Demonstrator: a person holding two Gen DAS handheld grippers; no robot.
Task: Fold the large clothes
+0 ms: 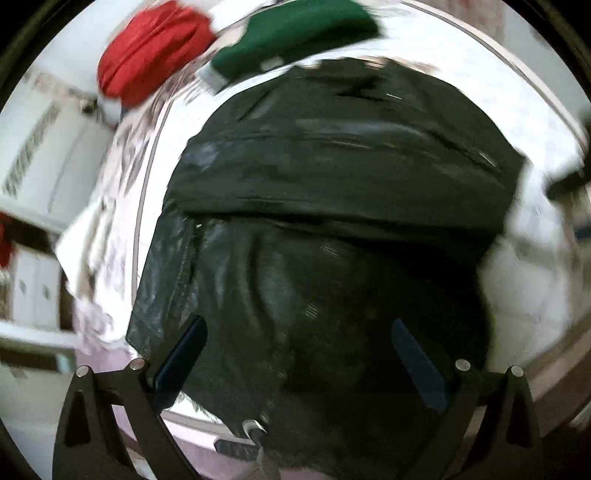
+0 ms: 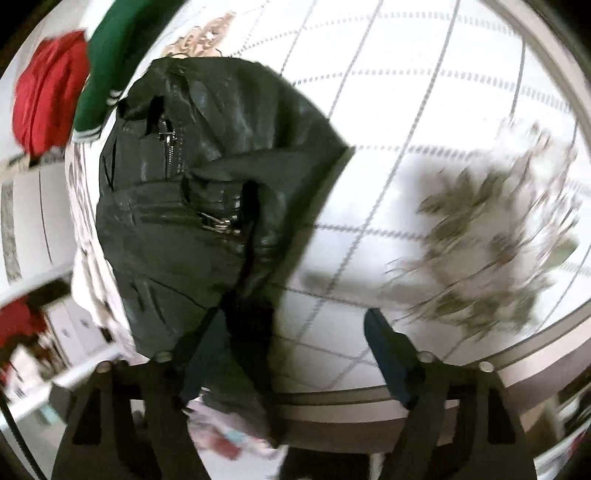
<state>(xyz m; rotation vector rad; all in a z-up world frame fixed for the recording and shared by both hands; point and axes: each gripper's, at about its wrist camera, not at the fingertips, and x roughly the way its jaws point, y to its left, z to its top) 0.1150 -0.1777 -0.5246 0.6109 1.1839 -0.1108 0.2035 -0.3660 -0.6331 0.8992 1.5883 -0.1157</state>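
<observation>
Left gripper (image 1: pixel 299 354) nearest, fingers (image 1: pixel 181 360) spread wide apart, nothing clamped; both dark pads hang just over the black leather jacket (image 1: pixel 332 184), contact not clear because of blur. Jacket's near hem lies between the pads and drapes over the table's front edge. A metal zipper pull (image 1: pixel 253 426) shows at the hem, low in the left wrist view.

Right gripper (image 2: pixel 295 354) also has its fingers (image 2: pixel 388 354) apart. The left finger of this gripper is up against a dark hanging fold of the jacket (image 2: pixel 207 184), which falls past the table edge; grip not visible, fold sits in the gap but pads are not closed on it. Right finger is over bare cloth.

Jacket lies bunched on the table (image 2: pixel 424 110), partly folded, a thick fold running across its middle. Zippers and a buckle (image 2: pixel 218 221) face up in the right wrist view. Table is covered by white cloth with a grey grid pattern; a blurred leafy print (image 2: pixel 491 236) is to the right of the jacket.

Farther back, just beyond the jacket's collar: a green garment (image 1: pixel 295 33) with a white striped cuff, and beside it to the left a red garment (image 1: pixel 147 51). White cabinets (image 1: pixel 40 155) off to the left.
</observation>
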